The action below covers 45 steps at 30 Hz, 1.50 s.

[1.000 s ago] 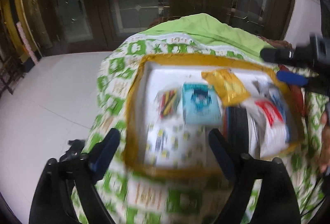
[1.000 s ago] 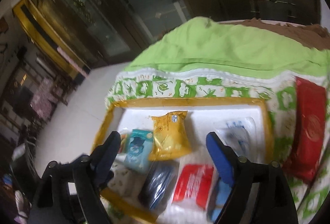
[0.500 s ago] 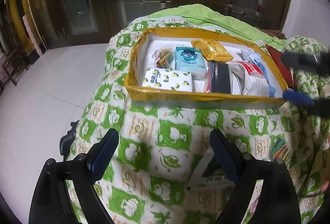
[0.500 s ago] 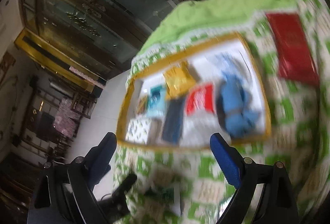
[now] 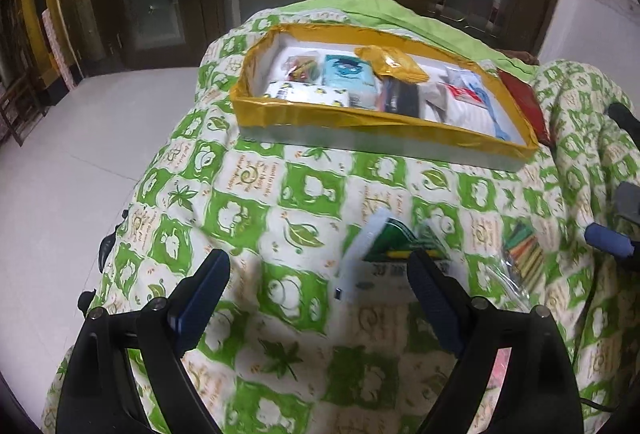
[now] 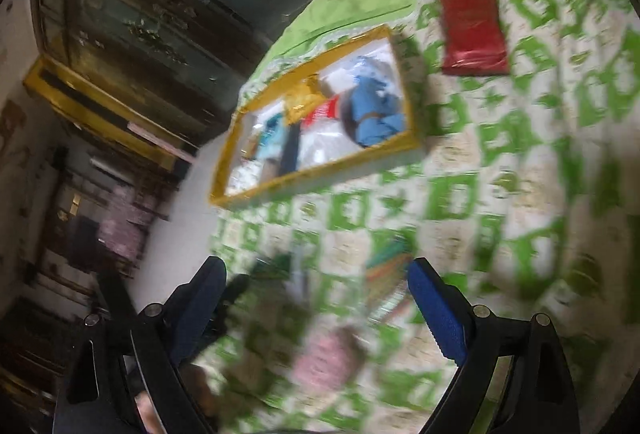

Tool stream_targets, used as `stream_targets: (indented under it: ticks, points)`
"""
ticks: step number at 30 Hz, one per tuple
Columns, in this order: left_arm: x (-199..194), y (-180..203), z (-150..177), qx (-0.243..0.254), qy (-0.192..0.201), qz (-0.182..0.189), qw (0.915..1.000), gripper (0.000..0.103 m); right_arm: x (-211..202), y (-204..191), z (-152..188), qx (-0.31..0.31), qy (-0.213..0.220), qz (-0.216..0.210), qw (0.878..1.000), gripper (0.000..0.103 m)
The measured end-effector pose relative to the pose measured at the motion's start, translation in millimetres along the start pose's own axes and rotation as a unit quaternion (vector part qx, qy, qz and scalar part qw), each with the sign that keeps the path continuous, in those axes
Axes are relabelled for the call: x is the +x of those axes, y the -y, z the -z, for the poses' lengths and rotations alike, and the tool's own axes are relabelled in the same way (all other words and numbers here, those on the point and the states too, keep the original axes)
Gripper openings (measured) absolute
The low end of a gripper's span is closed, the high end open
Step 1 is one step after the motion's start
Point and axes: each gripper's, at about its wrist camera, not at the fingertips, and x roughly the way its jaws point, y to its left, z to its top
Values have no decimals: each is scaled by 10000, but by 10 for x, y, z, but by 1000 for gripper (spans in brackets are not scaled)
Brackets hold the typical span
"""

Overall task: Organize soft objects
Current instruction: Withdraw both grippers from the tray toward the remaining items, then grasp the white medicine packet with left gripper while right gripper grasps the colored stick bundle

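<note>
Tray (image 5: 362,120) already holds approx. 8 soft packs; green-white pack (image 5: 384,258), stick bag (image 5: 520,250), red pack (image 6: 472,30) left on quilt (image 5: 280,194), left gripper (image 5: 318,298) & right gripper (image 6: 316,298) both open, empty.

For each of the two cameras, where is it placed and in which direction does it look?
Left wrist: sits on the left gripper, looks forward and down over the quilt at the tray and a white packet; its own open fingers show, and the right gripper at the right edge.
Right wrist: sits on the right gripper, tilted and blurred, looks across the quilt at the tray and a red pack; its open fingers show.
Shared: tray, quilt, red pack.
</note>
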Motion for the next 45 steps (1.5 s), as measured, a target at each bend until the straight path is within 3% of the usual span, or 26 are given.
stream_targets:
  ticks: [14, 18, 24, 31, 33, 35, 40, 41, 45]
  points:
    - [37, 62, 161, 89, -68, 167, 9998, 90, 94, -43, 91, -775, -19, 642, 9949, 94]
    - [81, 114, 185, 178, -113, 234, 9995, 90, 113, -33, 86, -822, -49, 788, 9935, 89]
    - [127, 216, 131, 218, -155, 589, 9979, 90, 257, -62, 138, -1034, -281, 1051, 9887, 86]
    - [393, 432, 95, 544, -350, 318, 9974, 90, 454, -109, 208, -1323, -543, 1372, 9802, 82]
    - [404, 431, 107, 519, -298, 328, 9977, 87, 518, -118, 204, -1429, -591, 1494, 9766, 78]
    - [387, 406, 98, 454, -275, 393, 9978, 72, 585, -125, 205, -1524, -651, 1644, 9724, 77]
    - [344, 332, 115, 276, -263, 529, 9979, 61, 804, -93, 237, -1739, -863, 2139, 9574, 56]
    - [327, 317, 118, 236, -258, 580, 9977, 61, 797, -102, 233, -1773, -827, 2154, 9567, 44]
    - [268, 267, 125, 76, -249, 741, 9969, 60, 714, -76, 208, -1692, -705, 2025, 9620, 42]
